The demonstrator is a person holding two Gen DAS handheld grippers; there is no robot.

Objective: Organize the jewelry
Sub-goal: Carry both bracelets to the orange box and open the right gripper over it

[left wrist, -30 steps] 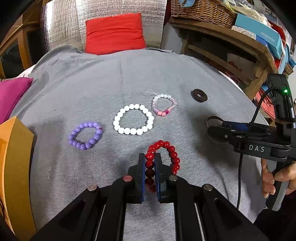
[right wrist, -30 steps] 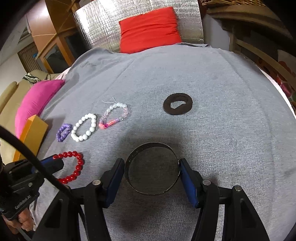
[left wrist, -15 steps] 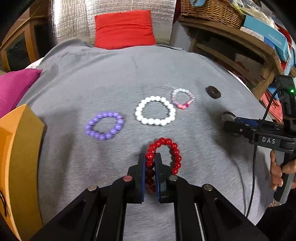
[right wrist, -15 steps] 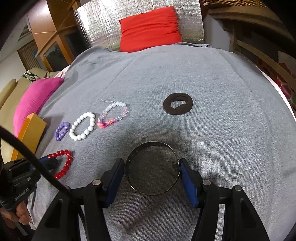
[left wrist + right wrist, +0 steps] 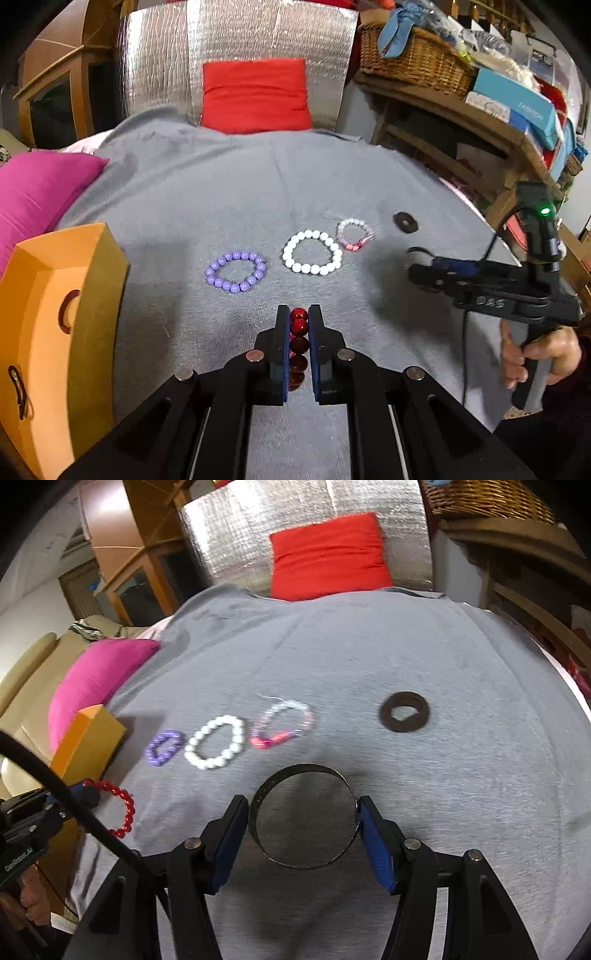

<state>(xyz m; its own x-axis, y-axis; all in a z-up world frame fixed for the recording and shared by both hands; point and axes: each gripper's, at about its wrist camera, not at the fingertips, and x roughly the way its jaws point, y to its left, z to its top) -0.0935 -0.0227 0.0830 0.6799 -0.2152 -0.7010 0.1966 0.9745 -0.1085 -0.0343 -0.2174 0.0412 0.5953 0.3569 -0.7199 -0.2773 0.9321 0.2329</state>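
Note:
My left gripper is shut on a red bead bracelet and holds it above the grey cloth; the bracelet hangs from it in the right wrist view. My right gripper is shut on a dark metal bangle, held by its two sides above the cloth. On the cloth lie a purple bead bracelet, a white bead bracelet, a pink and clear bead bracelet and a dark flat ring. An orange box stands open at the left.
A magenta cushion lies at the left and a red cushion at the back of the grey cloth. A wooden shelf with a wicker basket and boxes stands at the right.
My left gripper has lifted the red bracelet off the cloth and moved left toward the orange box. My right gripper has risen with the bangle.

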